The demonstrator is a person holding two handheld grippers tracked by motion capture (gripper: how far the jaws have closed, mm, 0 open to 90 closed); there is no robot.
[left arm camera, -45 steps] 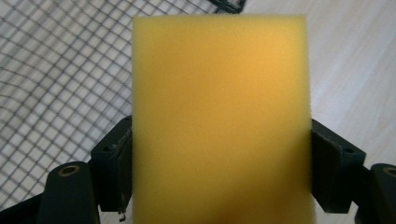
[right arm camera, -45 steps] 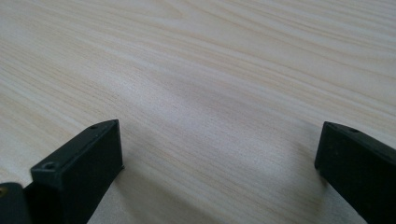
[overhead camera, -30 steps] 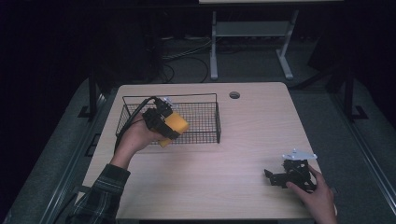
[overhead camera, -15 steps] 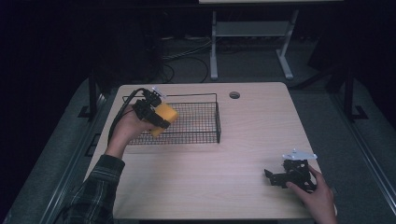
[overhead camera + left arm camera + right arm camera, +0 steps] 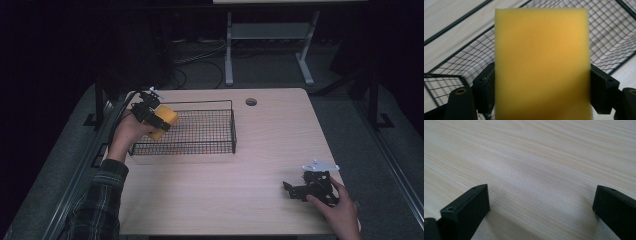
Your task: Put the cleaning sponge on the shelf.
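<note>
A yellow sponge [image 5: 164, 122] [image 5: 541, 62] sits between the jaws of my left gripper [image 5: 159, 120] [image 5: 541, 96], which is shut on it above the left end of the black wire basket [image 5: 210, 146] [image 5: 614, 42]. Both pads [image 5: 485, 92] press on the sponge's sides. My right gripper [image 5: 291, 189] [image 5: 541, 210] rests low on the table [image 5: 260, 150] at the front right, open, with only bare wood between its jaws.
A round cable hole [image 5: 251, 102] lies in the table behind the basket. Beyond the far edge stand a white frame [image 5: 265, 45] and cables on the dark floor. Bare wood stretches between the basket and my right gripper.
My left gripper has carried the sponge to the left, from over the basket's middle to its left end. The right hand has stayed put.
</note>
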